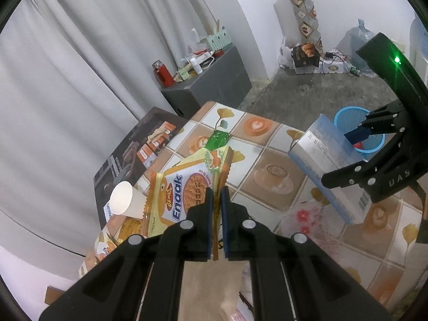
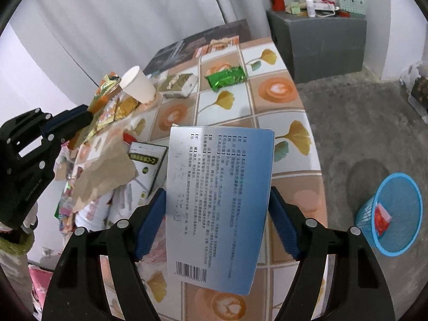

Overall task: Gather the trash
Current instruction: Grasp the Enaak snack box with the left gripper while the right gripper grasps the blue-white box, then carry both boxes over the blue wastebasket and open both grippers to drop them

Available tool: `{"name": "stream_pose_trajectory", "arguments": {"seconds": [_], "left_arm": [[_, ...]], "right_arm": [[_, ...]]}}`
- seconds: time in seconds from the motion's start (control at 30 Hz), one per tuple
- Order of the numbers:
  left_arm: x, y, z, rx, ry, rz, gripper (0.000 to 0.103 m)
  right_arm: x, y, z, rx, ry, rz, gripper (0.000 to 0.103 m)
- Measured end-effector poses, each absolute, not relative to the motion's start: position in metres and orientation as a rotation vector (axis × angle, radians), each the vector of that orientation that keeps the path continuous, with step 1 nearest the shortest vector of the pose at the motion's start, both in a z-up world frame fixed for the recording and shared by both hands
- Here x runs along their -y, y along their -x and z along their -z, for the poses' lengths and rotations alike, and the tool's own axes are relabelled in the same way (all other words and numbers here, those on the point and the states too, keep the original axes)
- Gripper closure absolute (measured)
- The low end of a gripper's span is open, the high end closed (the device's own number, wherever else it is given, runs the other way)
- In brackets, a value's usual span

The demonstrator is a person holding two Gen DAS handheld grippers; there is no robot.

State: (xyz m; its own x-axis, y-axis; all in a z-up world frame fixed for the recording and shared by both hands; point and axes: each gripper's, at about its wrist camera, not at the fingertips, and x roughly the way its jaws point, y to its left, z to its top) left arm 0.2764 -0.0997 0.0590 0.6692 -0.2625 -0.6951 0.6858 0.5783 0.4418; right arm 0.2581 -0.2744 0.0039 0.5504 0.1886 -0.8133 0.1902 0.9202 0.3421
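While the left gripper (image 1: 217, 208) pinches a thin noodle packet (image 1: 187, 187) and the right gripper (image 2: 218, 208), spread wide, clamps a blue box (image 2: 218, 195) above the table (image 2: 294, 123), either could slip before reaching the floor basket (image 2: 396, 214).

Right gripper holds a blue box over a messy table

The right gripper (image 2: 216, 222) has its blue pads on both sides of a flat blue and white box (image 2: 218, 203) with small print and a bar code. The box is up off the table (image 2: 291, 144), which has orange and white squares with leaves. Far back on the table lie a white cup (image 2: 139, 85) on its side and a green wrapper (image 2: 226, 77). At the left, the left gripper (image 2: 88, 115) pinches a yellow packet (image 2: 105, 95). A blue bin (image 2: 393, 214) stands on the grey floor at the right, with something red inside. A grey cabinet (image 2: 321, 42) stands behind.
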Motion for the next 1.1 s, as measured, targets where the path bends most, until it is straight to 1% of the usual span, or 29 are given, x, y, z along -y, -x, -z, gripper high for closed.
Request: {"name": "stream_pose_trajectory", "arguments": {"seconds": [0.37,0.63,0.77,0.93,1.1], "left_arm": [[0.111,-0.242,-0.087,-0.555,-0.775,0.611,0.097],[0.142,-0.21,-0.102,-0.513,-0.781,0.681,0.097],[0.175,-0.199,-0.101,-0.501,-0.796,0.74,0.097],[0.234,-0.184,-0.093,-0.498,-0.801,0.85,0.097],[0.304,-0.173,-0.072,-0.54,-0.79,0.979,0.097]], "right_arm": [[0.29,-0.225,-0.038,-0.896,-0.482,-0.002,0.032],[0.32,-0.19,-0.05,-0.829,-0.532,0.048,0.032],[0.349,-0.164,-0.051,-0.799,-0.575,0.102,0.032],[0.399,-0.124,-0.047,-0.762,-0.635,0.212,0.032],[0.451,-0.089,-0.029,-0.743,-0.714,0.34,0.032]]}}
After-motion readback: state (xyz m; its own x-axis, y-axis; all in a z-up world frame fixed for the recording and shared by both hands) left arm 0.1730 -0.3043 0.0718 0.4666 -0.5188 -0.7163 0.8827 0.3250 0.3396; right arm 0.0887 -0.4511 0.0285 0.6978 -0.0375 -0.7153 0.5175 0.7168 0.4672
